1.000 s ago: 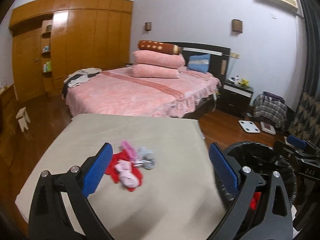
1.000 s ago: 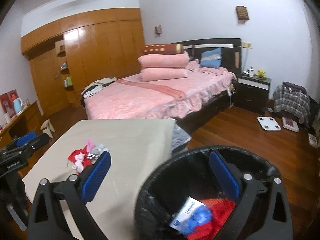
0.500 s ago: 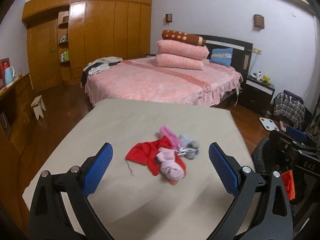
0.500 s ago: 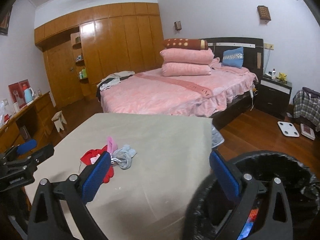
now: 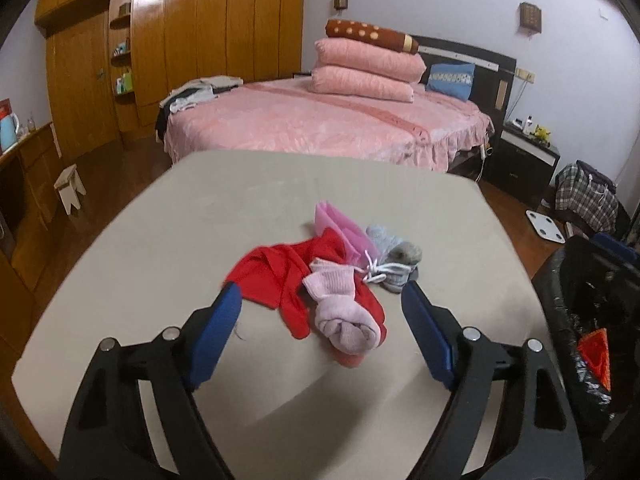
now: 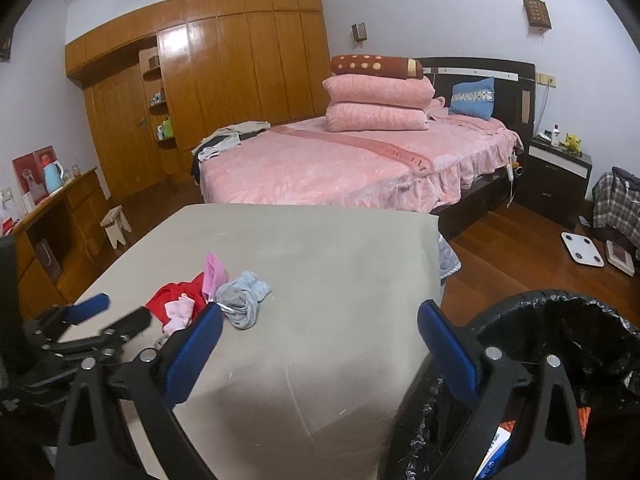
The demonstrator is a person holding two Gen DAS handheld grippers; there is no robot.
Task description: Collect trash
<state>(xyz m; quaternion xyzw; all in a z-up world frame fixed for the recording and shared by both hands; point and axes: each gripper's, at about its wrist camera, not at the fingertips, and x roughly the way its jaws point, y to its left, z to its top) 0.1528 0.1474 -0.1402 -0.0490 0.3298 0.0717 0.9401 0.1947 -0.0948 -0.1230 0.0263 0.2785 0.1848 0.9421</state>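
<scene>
A small pile lies on the beige table [image 5: 200,220]: a red cloth [image 5: 280,276], a rolled pink sock [image 5: 340,312], a pink sheet [image 5: 336,224] and a grey-blue sock [image 5: 392,252]. My left gripper [image 5: 320,292] hovers low over the pile's near side. Its jaws are closing, with the pink sock and red cloth between the blue pads but not pressed. My right gripper [image 6: 320,310] stands open over bare table, nothing between its fingers. The pile's grey-blue sock [image 6: 244,300] sits just left of it. A black-bagged bin [image 6: 560,312] with trash inside stands at the table's right edge.
A pink bed [image 6: 340,160] with stacked pillows stands beyond the table. A wooden wardrobe [image 6: 240,60] fills the back wall. A small stool [image 6: 116,224], a side cabinet [image 6: 52,216] with a kettle, a nightstand [image 6: 556,176] and a floor scale [image 6: 582,248] surround the table.
My left gripper has come down and closer to the pile, and its jaws have narrowed around it. The right gripper has swung left, from over the bin to over the table.
</scene>
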